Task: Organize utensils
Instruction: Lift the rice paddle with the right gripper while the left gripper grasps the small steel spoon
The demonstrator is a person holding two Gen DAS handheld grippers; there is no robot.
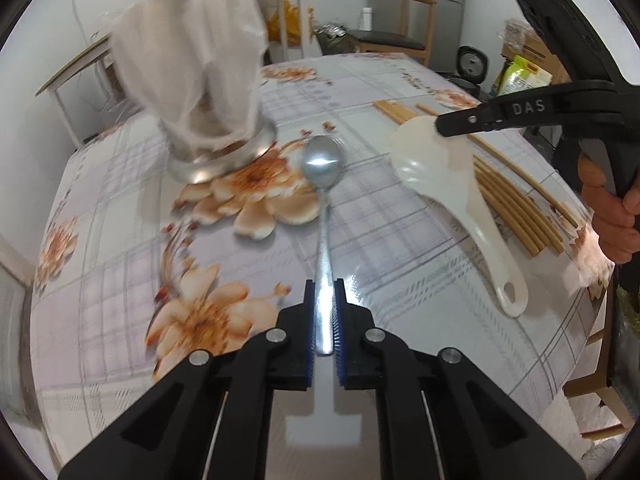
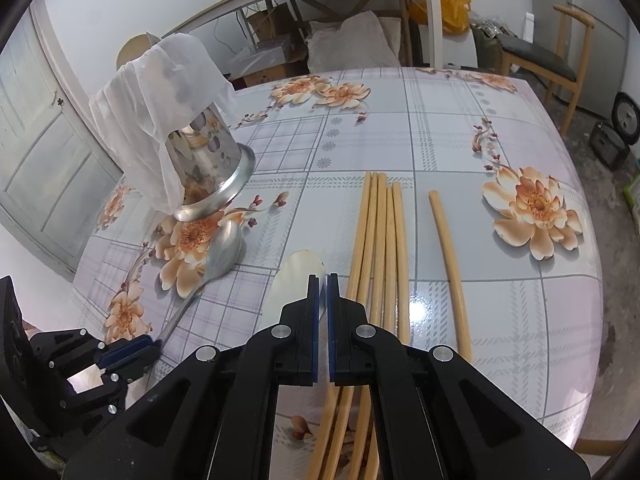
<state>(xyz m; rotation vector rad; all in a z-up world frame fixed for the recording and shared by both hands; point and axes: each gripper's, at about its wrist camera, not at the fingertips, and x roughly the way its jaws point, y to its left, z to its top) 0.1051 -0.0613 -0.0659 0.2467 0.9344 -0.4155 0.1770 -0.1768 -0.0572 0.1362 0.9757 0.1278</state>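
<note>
**A:** We see the left gripper (image 1: 324,292) clamped on the handle of a metal spoon (image 1: 322,168), its blue pads pressed to either side of the stem near the handle's end. The spoon lies along a floral tablecloth (image 1: 360,92), bowl pointing away from us toward a perforated steel utensil holder (image 1: 224,152).

**B:** From the right wrist we see the same holder (image 2: 208,176), draped with a thin white cloth (image 2: 160,76) over its top and standing tilted in the fisheye view. The spoon's bowl (image 2: 224,252) rests just beside its base.

**A:** The right gripper (image 2: 323,280) has its jaws together on the broad blade of a white plastic rice paddle (image 2: 298,272). In the left view we see that paddle (image 1: 452,184) pinched at the edge of its blade by the black fingers, its handle with a hanging hole slanting toward the table's near edge.

**B:** We cannot tell whether the paddle's handle touches the cloth. A bundle of pale wooden chopsticks (image 2: 380,240) lies just beside the paddle, and one more chopstick (image 2: 448,272) lies apart on their right.

**A:** A hand (image 1: 612,216) grips the right tool's trigger at the frame's edge. A wooden chair (image 2: 556,60) stands beyond the table.
</note>
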